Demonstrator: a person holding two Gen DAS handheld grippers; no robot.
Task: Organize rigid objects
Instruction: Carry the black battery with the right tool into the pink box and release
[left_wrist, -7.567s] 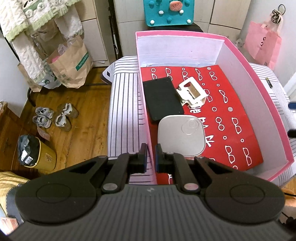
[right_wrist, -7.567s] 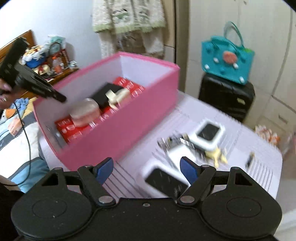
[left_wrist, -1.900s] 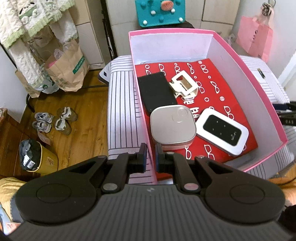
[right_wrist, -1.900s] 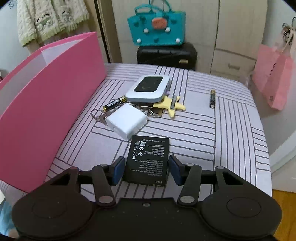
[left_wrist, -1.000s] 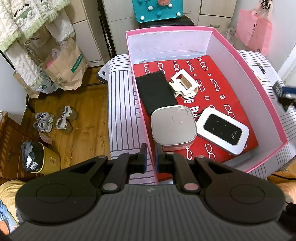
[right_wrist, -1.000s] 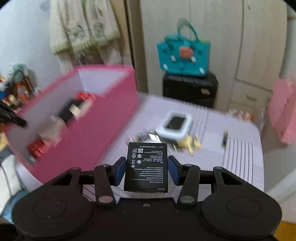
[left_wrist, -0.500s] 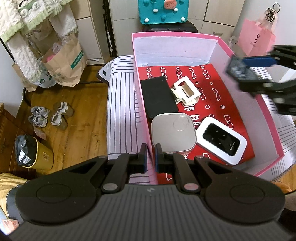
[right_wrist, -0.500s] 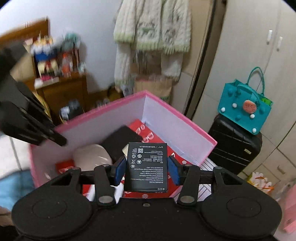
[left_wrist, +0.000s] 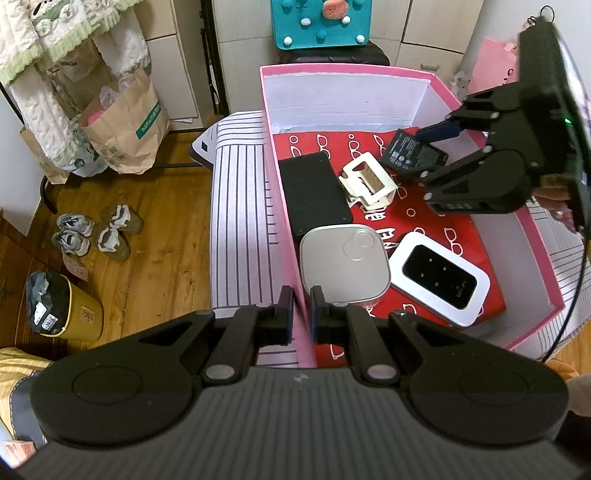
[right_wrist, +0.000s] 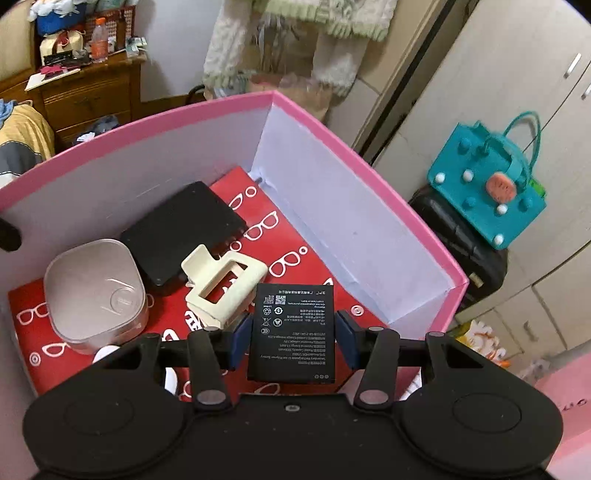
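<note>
My right gripper (right_wrist: 291, 339) is shut on a flat black battery (right_wrist: 293, 328), held over the far right part of the pink box (right_wrist: 406, 218); the left wrist view shows the same battery (left_wrist: 413, 153) in that gripper (left_wrist: 430, 151). My left gripper (left_wrist: 301, 314) is shut on the near left wall of the pink box (left_wrist: 280, 177). On the box's red patterned floor lie a black flat pad (left_wrist: 314, 192), a cream hair clip (left_wrist: 369, 182), a grey square case (left_wrist: 345, 262) and a white pocket router (left_wrist: 439, 275).
The box stands on a striped cover (left_wrist: 240, 221). Left of it is wooden floor with shoes (left_wrist: 96, 230), a yellow bin (left_wrist: 62, 306) and paper bags (left_wrist: 122, 122). Behind the box a teal bag (right_wrist: 491, 188) sits on a black suitcase (right_wrist: 461, 240).
My right gripper has swung with the battery from beside the box to over it and sunk toward the far right floor. The left gripper has stayed on the wall.
</note>
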